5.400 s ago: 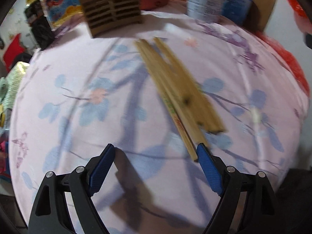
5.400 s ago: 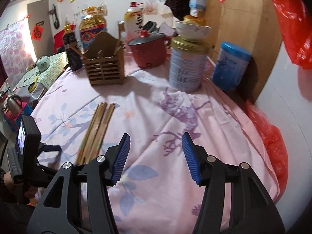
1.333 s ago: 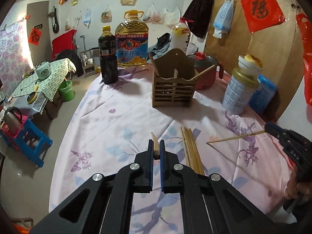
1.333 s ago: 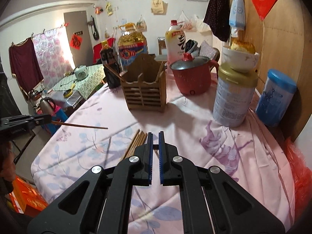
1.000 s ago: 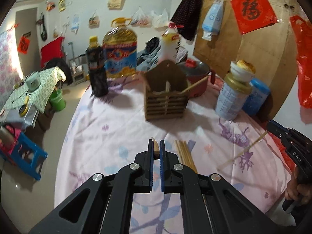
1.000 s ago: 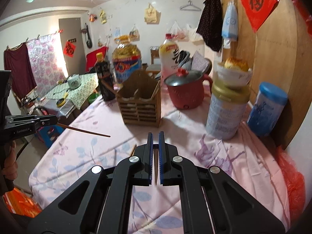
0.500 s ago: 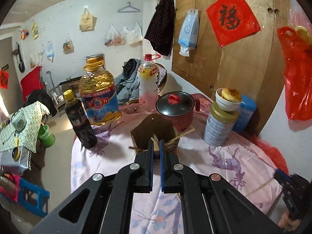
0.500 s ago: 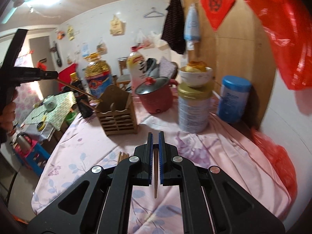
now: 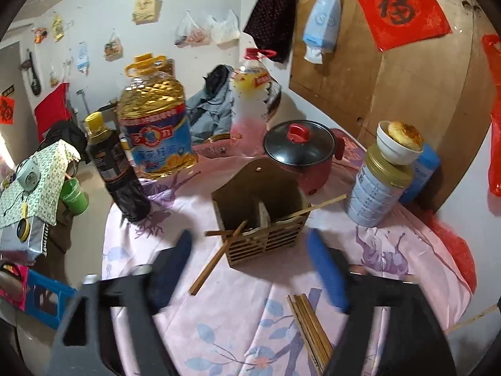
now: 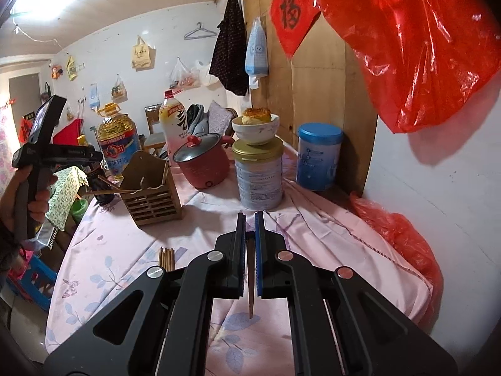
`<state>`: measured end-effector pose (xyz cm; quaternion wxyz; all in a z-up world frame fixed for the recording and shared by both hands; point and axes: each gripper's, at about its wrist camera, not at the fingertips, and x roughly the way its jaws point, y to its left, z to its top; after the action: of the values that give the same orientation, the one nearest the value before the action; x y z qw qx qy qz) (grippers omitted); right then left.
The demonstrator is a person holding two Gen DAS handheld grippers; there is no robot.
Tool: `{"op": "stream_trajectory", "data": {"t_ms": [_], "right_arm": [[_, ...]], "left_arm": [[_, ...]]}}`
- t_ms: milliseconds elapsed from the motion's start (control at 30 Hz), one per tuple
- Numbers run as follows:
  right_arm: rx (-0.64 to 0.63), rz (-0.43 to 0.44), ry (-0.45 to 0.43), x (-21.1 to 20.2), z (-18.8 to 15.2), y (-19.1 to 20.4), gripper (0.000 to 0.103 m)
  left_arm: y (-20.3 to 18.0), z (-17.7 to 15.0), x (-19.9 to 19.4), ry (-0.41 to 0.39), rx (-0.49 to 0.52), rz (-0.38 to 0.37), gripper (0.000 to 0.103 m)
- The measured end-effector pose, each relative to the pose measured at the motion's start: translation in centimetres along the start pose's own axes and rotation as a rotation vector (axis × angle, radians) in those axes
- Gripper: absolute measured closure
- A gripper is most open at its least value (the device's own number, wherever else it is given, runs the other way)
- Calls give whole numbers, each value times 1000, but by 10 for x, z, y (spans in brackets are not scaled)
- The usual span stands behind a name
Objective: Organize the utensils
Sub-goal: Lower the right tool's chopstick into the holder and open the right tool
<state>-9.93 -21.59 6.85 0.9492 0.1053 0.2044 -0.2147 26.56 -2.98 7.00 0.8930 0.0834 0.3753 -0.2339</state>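
Note:
A wooden utensil holder (image 9: pixel 263 219) stands mid-table; it also shows in the right wrist view (image 10: pixel 150 191). Chopsticks stick out of it. One chopstick (image 9: pixel 217 257) leans from the holder's front left corner down to the cloth. My left gripper (image 9: pixel 253 269) is open and empty just in front of and above the holder. A bundle of chopsticks (image 9: pixel 310 329) lies on the cloth near me, also seen in the right wrist view (image 10: pixel 166 258). My right gripper (image 10: pixel 249 219) is shut on a single chopstick (image 10: pixel 251 282), held off to the right of the holder.
Behind the holder stand a dark sauce bottle (image 9: pixel 116 169), a big oil jug (image 9: pixel 155 128), a drink bottle (image 9: pixel 250 100) and a red pot (image 9: pixel 300 153). A tin (image 9: pixel 379 191) topped by a bowl and a blue can (image 10: pixel 319 156) stand right. Wall and red bags lie right.
My left gripper has opened and let go of its chopstick, which now leans at the holder. The right gripper still holds its chopstick and has moved little.

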Motion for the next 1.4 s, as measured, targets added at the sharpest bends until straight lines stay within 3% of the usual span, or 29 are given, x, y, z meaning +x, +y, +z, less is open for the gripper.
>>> {"op": "stream_trajectory", "data": {"t_ms": [167,433,733,933,1167,1300,1400], "right_arm": [[-42,34,-11,1,7,23,97],[-113,178,-25,29,40,67,97],[-178,424,-80,93,103,121,97],[-202,519,-111,146,145,154,97],[-269,504,-169,198,157,184,97],[-310,459,-125,223,143,193,95],[-237,483,-72,217,130,167,89]], "left_arm": [[23,-31,-24,-34,-24,20,8],[59,-99,-43,51,-74,47,8],[87,-139,-87,54,-285,173,8],[102,-163,-104,91,-408,299,8],[104,-189,-109,163,-522,394,8],[93,-184,-102,181,-514,384,8],[82,-169,-82,184,-466,353,8]]}}
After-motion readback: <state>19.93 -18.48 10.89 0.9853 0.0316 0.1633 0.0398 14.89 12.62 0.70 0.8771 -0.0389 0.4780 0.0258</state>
